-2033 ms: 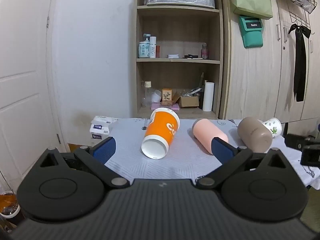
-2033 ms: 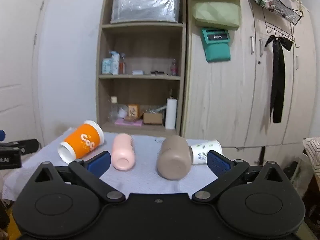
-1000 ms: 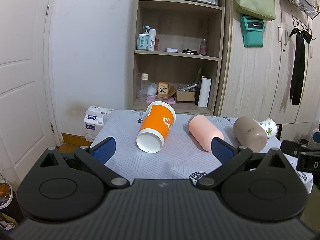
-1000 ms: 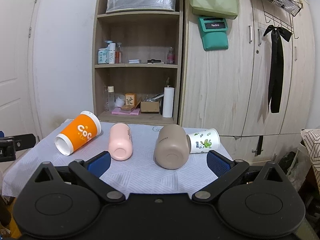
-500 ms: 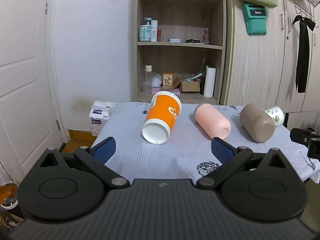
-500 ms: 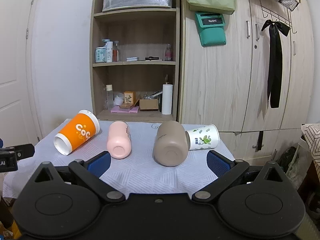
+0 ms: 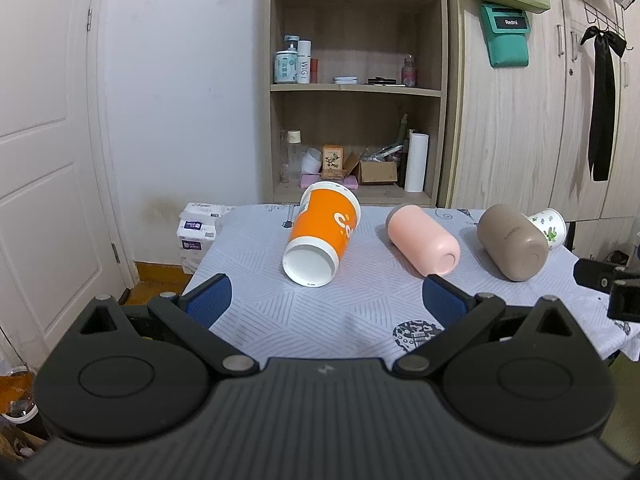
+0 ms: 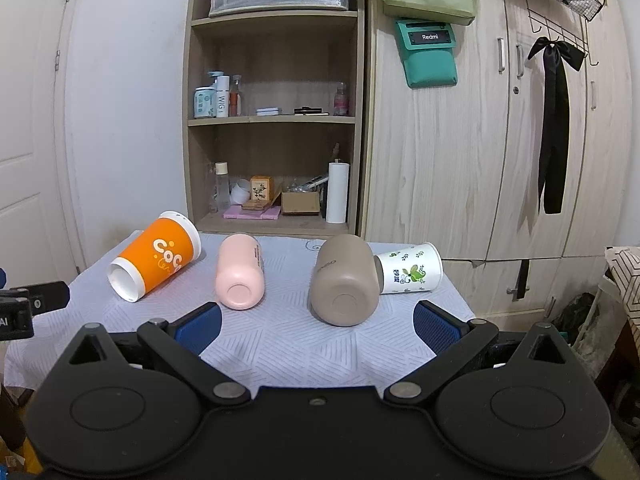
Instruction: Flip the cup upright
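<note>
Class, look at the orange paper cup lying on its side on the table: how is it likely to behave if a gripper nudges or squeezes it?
The orange cup lies on its round side, so a nudge would probably roll it, curving since it tapers. It looks like thin paper and empty, so likely light and easily crushed by a hard squeeze.

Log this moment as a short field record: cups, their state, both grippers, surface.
cups: orange paper cup, pink tumbler, taupe tumbler, white floral paper cup
state: all on their sides, none upright
left gripper: open, empty, short of the cups
right gripper: open, empty
surface: patterned tablecloth
</note>
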Available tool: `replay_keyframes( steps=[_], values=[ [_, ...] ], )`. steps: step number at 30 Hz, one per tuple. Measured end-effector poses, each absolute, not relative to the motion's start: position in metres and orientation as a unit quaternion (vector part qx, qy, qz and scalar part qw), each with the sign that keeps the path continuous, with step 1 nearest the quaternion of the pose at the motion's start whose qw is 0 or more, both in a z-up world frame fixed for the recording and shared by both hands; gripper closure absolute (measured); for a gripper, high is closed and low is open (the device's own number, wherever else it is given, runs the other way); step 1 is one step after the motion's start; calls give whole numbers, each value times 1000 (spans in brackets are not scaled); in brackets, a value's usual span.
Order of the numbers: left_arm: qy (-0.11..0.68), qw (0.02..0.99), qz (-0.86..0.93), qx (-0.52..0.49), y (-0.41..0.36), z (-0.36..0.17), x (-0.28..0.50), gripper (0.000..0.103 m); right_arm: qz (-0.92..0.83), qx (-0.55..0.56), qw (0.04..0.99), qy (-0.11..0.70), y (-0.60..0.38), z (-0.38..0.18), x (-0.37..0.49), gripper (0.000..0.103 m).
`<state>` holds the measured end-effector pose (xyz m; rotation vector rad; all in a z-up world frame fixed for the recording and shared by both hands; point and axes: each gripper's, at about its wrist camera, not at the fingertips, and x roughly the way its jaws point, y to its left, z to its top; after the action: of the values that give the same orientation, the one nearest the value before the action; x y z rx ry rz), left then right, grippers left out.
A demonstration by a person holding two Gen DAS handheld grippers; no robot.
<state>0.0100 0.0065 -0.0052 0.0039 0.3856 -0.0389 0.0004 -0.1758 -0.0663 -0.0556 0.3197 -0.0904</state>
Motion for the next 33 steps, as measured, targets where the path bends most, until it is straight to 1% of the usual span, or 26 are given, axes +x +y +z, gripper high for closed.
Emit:
replay_keyframes(
  steps=[23,28,33],
  values=[
    [205,978,-21,15,6,-5,16,0,-38,-37,985,162,-173,-68,3,0],
    [246,968,-55,-13,19,7,49,0,-2,-47,987,156,-171,-69,17,0],
    [250,964,-83,-16,36,20,101,0,49,-54,982,172,-165,-71,41,0]
  ],
)
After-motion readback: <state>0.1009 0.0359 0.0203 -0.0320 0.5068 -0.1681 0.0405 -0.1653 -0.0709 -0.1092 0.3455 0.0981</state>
